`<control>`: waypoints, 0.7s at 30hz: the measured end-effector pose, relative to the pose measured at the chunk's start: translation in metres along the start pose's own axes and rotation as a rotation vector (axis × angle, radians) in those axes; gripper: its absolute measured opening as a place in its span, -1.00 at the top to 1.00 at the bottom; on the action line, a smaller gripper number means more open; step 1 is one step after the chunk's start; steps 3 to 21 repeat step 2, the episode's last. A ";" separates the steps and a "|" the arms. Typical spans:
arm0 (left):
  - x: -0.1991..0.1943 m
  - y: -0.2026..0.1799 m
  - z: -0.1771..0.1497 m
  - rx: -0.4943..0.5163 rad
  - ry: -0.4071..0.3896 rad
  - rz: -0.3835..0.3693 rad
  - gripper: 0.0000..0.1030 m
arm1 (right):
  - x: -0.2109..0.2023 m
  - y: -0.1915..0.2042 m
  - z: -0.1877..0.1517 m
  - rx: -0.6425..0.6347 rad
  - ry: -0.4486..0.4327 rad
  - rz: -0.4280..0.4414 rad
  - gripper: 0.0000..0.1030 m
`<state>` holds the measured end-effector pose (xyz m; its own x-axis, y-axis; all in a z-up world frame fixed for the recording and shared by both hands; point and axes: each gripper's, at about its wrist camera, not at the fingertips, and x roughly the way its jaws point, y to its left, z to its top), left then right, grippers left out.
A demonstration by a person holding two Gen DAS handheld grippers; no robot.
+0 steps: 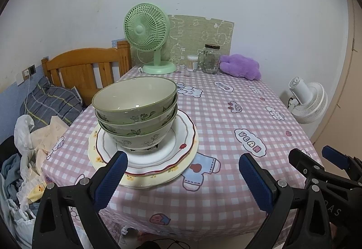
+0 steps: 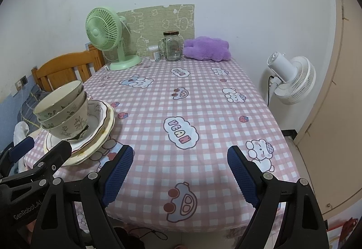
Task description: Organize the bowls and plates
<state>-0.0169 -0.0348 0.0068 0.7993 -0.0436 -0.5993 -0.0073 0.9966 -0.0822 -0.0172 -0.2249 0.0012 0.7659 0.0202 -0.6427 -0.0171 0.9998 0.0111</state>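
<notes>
Three green floral bowls [image 1: 135, 113] are nested in a stack on a white red-rimmed plate [image 1: 181, 142], which lies on a larger cream plate [image 1: 158, 179], at the table's near left corner. The stack also shows in the right wrist view [image 2: 65, 113]. My left gripper [image 1: 183, 172] is open and empty, just in front of the plates. My right gripper [image 2: 179, 163] is open and empty, over the table's near edge, to the right of the stack. The right gripper also shows in the left wrist view [image 1: 316, 163].
The table has a pink checked cloth [image 2: 203, 113]. A green fan [image 1: 147, 38], a cotton-swab tub [image 1: 192, 63], a glass jar [image 1: 209, 59] and a purple plush [image 1: 241, 65] stand along the far edge. A white fan [image 2: 291, 79] stands right of the table. A wooden bed with clothes [image 1: 79, 68] is left.
</notes>
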 end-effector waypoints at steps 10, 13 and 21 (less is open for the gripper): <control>0.000 0.000 0.000 -0.001 -0.002 0.004 -0.99 | 0.000 0.001 0.000 0.003 0.002 -0.002 -0.69; 0.000 0.000 0.000 -0.001 -0.002 0.004 -0.99 | 0.000 0.001 0.000 0.003 0.002 -0.002 -0.69; 0.000 0.000 0.000 -0.001 -0.002 0.004 -0.99 | 0.000 0.001 0.000 0.003 0.002 -0.002 -0.69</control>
